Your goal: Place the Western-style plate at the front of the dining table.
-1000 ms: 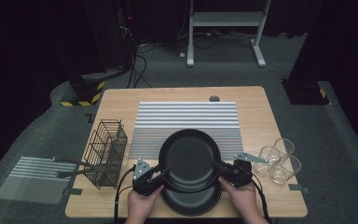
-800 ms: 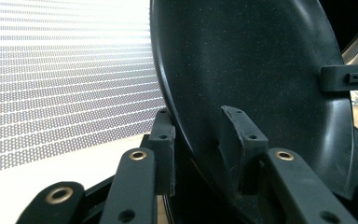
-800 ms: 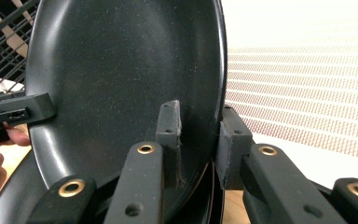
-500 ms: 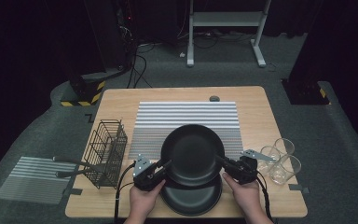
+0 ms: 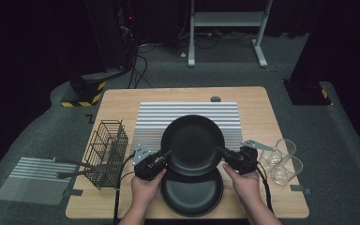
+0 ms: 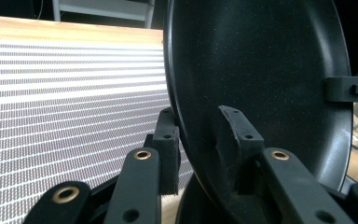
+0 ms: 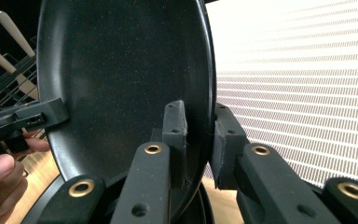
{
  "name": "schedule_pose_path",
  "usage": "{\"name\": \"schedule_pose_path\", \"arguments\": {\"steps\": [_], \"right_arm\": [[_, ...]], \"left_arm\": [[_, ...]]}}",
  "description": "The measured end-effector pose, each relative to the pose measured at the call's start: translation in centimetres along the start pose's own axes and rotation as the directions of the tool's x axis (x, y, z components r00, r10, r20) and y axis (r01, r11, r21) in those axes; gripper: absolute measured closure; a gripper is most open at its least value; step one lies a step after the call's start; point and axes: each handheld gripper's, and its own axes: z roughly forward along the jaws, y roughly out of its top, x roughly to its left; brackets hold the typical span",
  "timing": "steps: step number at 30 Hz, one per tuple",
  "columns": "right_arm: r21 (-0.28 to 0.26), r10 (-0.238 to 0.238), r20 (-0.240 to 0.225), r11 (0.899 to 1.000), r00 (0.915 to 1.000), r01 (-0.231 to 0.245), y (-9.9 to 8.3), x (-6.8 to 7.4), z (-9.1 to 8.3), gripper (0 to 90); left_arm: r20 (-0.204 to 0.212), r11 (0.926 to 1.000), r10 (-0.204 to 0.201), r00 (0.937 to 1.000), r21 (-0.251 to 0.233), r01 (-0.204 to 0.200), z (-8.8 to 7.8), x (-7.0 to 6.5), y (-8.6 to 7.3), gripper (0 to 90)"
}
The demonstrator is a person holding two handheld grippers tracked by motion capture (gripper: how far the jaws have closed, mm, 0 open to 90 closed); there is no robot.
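A black plate [image 5: 193,143] hangs tilted above the table, held at its rim on both sides. My left gripper [image 5: 165,155] is shut on its left rim, one pad inside the dish and one behind it [image 6: 198,140]. My right gripper [image 5: 222,153] is shut on the opposite rim [image 7: 198,135]. Both pairs of jaws have just been closing on that rim. The plate's dark inner face [image 6: 261,70] [image 7: 121,70] shows in each gripper view. A second black plate [image 5: 192,194] lies flat on the table below, near the front edge.
A striped mat [image 5: 187,110] covers the table's middle behind the plates. A wire basket [image 5: 107,150] with utensils stands at the left. Three clear glasses [image 5: 283,159] stand at the right, close to my right hand. Another striped mat [image 5: 33,178] lies off the table's left.
Both hands have risen and moved away from the person, carrying the upper plate off the lower one and partly over the striped mat.
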Motion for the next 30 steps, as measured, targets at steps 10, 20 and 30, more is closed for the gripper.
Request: {"name": "schedule_pose_path", "arguments": {"steps": [10,20,30], "right_arm": [[-0.002,0.001,-0.007,1.000,1.0000,-0.001,1.7,-0.2,0.6,79.4],[-0.038,0.012,0.018,0.999,0.9998,-0.011,2.6,-0.9,1.1,79.7],[-0.029,0.011,0.021,1.000,0.9997,-0.010,4.0,-1.5,2.1,78.5]], "left_arm": [[0.006,0.9995,-0.021,0.9998,-0.024,0.021,1.3,1.0,0.6,68.4],[0.019,0.9995,-0.024,0.9995,-0.022,0.024,3.0,1.6,1.6,68.2],[0.006,0.9995,-0.026,0.9997,-0.019,0.026,3.8,2.2,3.3,68.3]]}}
